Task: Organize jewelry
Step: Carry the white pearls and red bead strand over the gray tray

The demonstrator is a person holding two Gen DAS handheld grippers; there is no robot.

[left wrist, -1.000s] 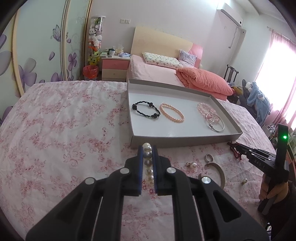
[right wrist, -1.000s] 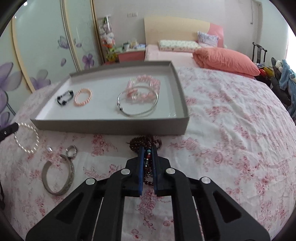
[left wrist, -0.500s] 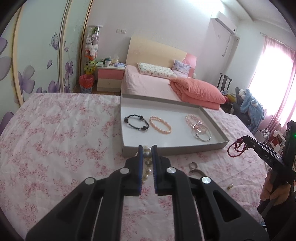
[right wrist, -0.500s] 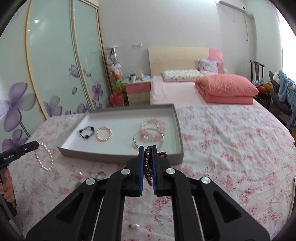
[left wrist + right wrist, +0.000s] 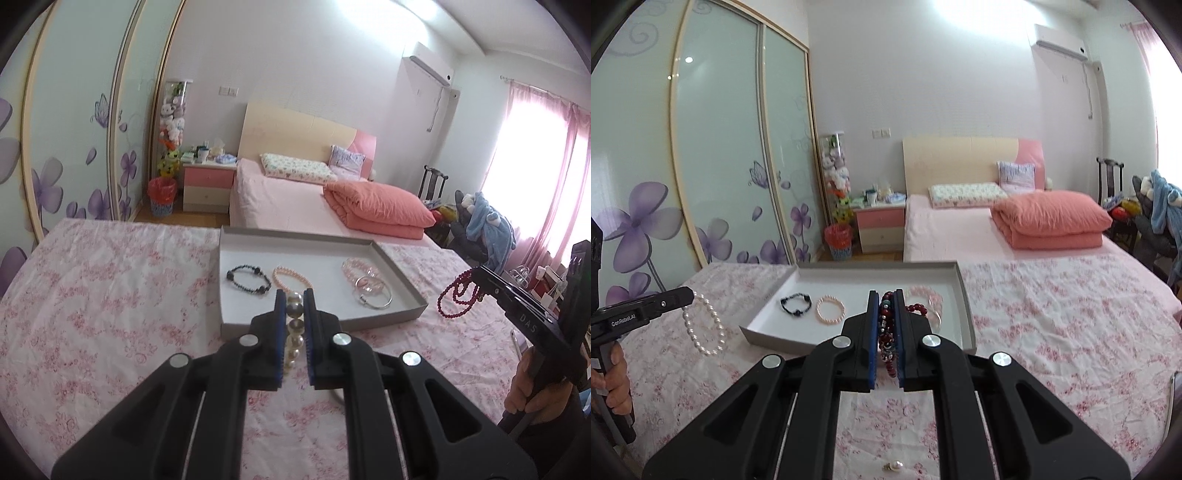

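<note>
A: Two tools, state?
B: Left tool (image 5: 294, 295) pinches the pearl bracelet (image 5: 294, 334); right tool (image 5: 886, 297) pinches the dark red bead string (image 5: 887, 332). Both hang above the floral surface (image 5: 103, 295).
A: Farther out?
B: Grey tray (image 5: 325, 246) holds black bracelet (image 5: 248, 283), pink bracelet (image 5: 291, 277), silver bangle (image 5: 373, 297).

A folded coral quilt (image 5: 376, 206) lies on the far bed (image 5: 280, 195) (red wastebasket (image 5: 161, 195) beside the nightstand (image 5: 208, 186)).

Setting is presenting as a home bedroom. A bed (image 5: 295, 192) with a folded coral quilt (image 5: 380, 205) is sitting against the far wall, beside a pink nightstand (image 5: 208, 184). Sliding wardrobe doors (image 5: 713, 155) with purple flowers are lining the side wall, and pink curtains (image 5: 561, 177) are hanging at the window.
</note>
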